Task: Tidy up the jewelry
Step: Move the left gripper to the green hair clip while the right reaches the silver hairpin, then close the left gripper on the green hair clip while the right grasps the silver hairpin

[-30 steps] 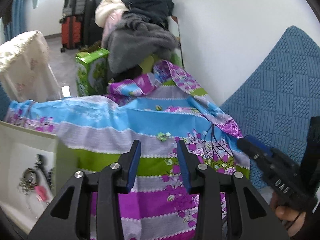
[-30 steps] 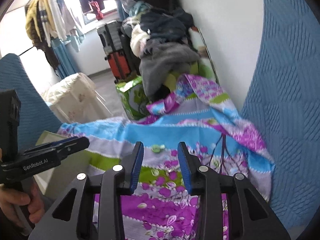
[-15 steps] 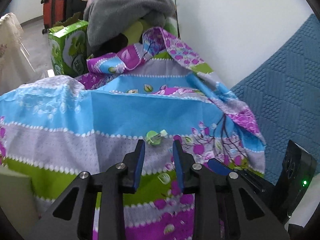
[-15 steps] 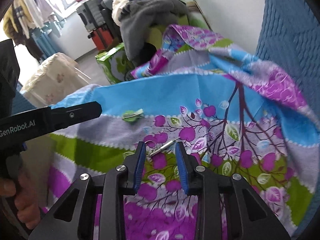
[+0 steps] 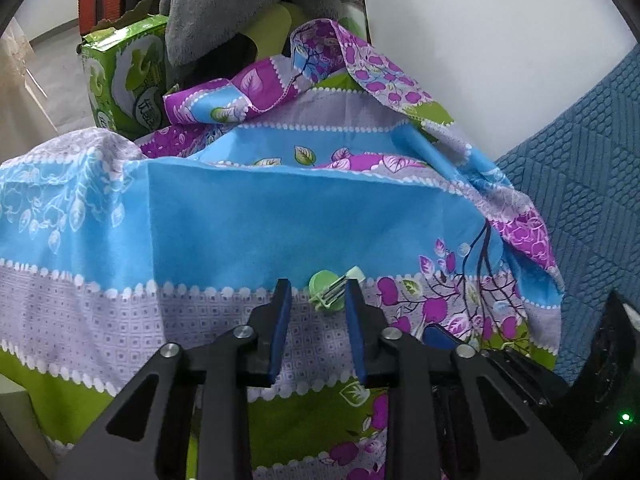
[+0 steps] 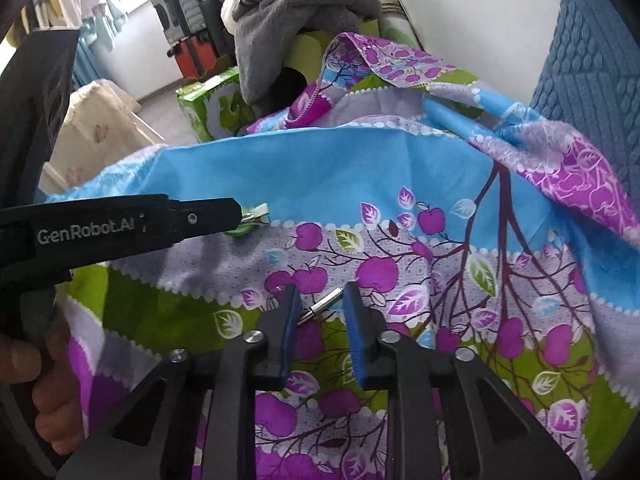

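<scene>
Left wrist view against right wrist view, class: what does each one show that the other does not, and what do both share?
Only the left wrist view shows the left gripper closing around the green hair clip.

Only the right wrist view shows the right gripper closing around a thin silver pin, and the person's hand.

Both show the patterned cloth, green box and grey blanket.

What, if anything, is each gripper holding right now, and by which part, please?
Nothing is gripped yet. The left gripper is closing around the green hair clip, and the right gripper around the thin silver pin; both items lie on the cloth.
</scene>
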A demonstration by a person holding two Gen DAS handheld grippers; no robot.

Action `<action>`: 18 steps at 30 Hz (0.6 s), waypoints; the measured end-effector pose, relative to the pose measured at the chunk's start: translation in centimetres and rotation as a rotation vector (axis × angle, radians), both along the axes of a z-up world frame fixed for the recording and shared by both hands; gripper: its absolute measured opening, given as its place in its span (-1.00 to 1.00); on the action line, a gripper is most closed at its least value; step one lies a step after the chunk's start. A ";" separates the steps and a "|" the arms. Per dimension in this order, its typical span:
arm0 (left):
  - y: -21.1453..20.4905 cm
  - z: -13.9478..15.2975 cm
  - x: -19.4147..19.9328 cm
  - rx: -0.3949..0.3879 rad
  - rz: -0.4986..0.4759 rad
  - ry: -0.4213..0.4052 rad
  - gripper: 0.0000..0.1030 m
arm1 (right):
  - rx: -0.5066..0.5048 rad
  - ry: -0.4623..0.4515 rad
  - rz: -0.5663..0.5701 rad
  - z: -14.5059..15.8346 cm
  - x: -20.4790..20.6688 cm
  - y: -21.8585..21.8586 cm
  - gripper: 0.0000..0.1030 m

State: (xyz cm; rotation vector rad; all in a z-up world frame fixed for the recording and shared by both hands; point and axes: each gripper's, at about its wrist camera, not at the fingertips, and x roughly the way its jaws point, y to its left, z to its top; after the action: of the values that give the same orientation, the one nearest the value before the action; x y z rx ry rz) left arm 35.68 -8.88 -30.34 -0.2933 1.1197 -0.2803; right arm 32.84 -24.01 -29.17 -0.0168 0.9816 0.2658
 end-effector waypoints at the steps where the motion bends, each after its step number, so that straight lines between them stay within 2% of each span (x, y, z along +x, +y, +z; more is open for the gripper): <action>1: -0.1 0.0 0.0 0.000 0.004 -0.005 -0.69 | -0.007 0.001 0.000 0.0 0.0 0.0 -0.78; 5: -0.5 -0.3 0.2 -0.006 -0.011 0.007 -0.76 | 0.007 0.019 -0.012 0.1 0.2 -0.4 -0.91; 9: -1.2 -0.1 0.1 0.022 -0.040 -0.006 -0.79 | 0.016 0.035 -0.014 0.1 0.4 -0.4 -0.93; 18: -0.8 1.6 -0.9 0.026 -0.044 -0.009 -0.86 | 0.036 0.050 -0.028 1.3 -0.3 -1.0 -0.93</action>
State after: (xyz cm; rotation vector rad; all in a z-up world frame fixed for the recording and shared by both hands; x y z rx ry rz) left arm 34.79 -9.64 -28.72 -0.2446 1.1213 -0.3058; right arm 32.51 -24.99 -27.89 0.0365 1.0257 0.2590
